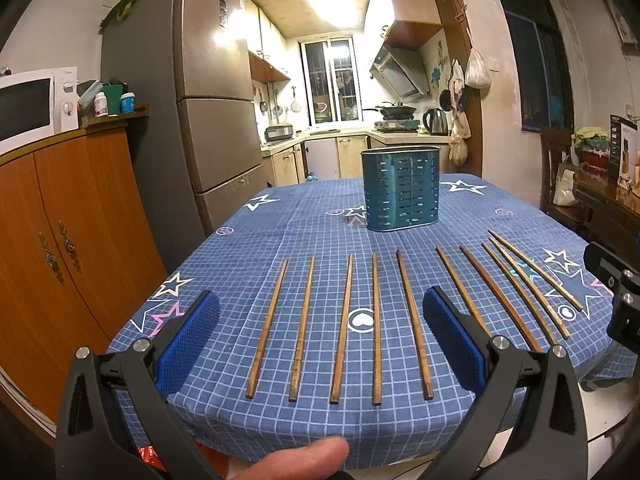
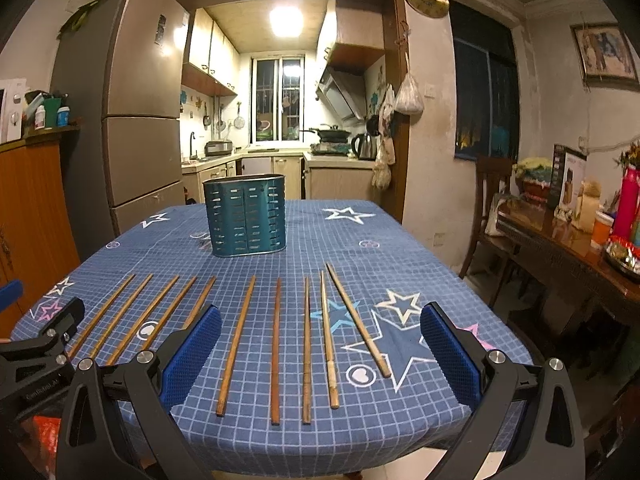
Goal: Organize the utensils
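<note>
Worktop (image 1: 248, 240) draped in a blue cotton-look cloth, white grid lines, printed stars and small heart roundels; weave lies flat with faint fold creases.

Left hand-held gripper (image 1: 320, 344): black plastic arms, silver pivot bolts, two blue pads (image 1: 188, 344) with a knobbly dotted rubber texture. Jaws spread wide, nothing between them, held above the near edge of the cloth. A bare fingertip shows below it.

Ten slim wooden chopsticks (image 1: 342, 328) lie flat on the cloth in one row, side by side, running away from the near edge. Counted left to right in the left wrist view: five evenly spaced and roughly parallel, then five closer together and fanning rightward. Wood is brown, worn and mottled, square at the near ends, tapering at the far ends. In the right wrist view one chopstick (image 2: 329, 340) has a pale, bleached patch near its near end.

One teal perforated metal utensil holder (image 1: 402, 190), oval in plan, straight walls, rows of short slots punched through. It stands upright beyond the chopsticks, apart from them, mid-cloth.

Right hand-held gripper (image 2: 320, 348): same black build, same blue dotted pads (image 2: 448, 348). Jaws parted wide, gripping nothing, over the right half of the row.
</note>
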Tool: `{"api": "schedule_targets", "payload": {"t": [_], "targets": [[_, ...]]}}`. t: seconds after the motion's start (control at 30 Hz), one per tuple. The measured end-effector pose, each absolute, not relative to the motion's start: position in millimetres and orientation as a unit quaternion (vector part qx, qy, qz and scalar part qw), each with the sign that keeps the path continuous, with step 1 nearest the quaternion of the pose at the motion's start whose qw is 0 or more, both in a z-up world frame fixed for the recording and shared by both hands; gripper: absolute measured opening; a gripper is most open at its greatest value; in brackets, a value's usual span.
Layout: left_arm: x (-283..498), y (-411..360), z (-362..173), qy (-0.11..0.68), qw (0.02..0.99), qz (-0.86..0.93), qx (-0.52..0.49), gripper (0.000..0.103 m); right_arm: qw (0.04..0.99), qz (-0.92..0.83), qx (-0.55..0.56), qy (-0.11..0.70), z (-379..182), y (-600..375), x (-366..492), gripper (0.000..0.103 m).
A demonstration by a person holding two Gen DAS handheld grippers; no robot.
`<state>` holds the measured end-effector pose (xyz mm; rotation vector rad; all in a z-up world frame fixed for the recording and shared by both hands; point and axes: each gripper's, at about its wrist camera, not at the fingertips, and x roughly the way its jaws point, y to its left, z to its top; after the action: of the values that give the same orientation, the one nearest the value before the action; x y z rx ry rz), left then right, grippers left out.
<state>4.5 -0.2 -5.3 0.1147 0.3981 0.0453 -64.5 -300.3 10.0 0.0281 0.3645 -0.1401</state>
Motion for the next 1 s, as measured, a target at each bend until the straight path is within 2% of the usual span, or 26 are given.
{"api": "schedule_targets", "payload": {"t": [0.33,0.57,0.8,1.0], "targets": [[13,-10,-15,0.228,0.970,0.005,0.085,0.098,0.976,-0.021,0.006,0.216,-4,-300,-57,0.100],[9,-5,-18,0.239,0.968,-0.043,0.069,0.098,0.973,0.010,0.025,0.229,-5,-302,-57,0.100],[2,48,-29,0.263,0.964,-0.039,0.012,0.098,0.975,0.011,0.001,0.221,-10,-304,-71,0.100],[0,94,-53,0.297,0.955,-0.002,0.013,0.096,0.967,0.000,0.041,0.250,-20,-340,-74,0.100]]}}
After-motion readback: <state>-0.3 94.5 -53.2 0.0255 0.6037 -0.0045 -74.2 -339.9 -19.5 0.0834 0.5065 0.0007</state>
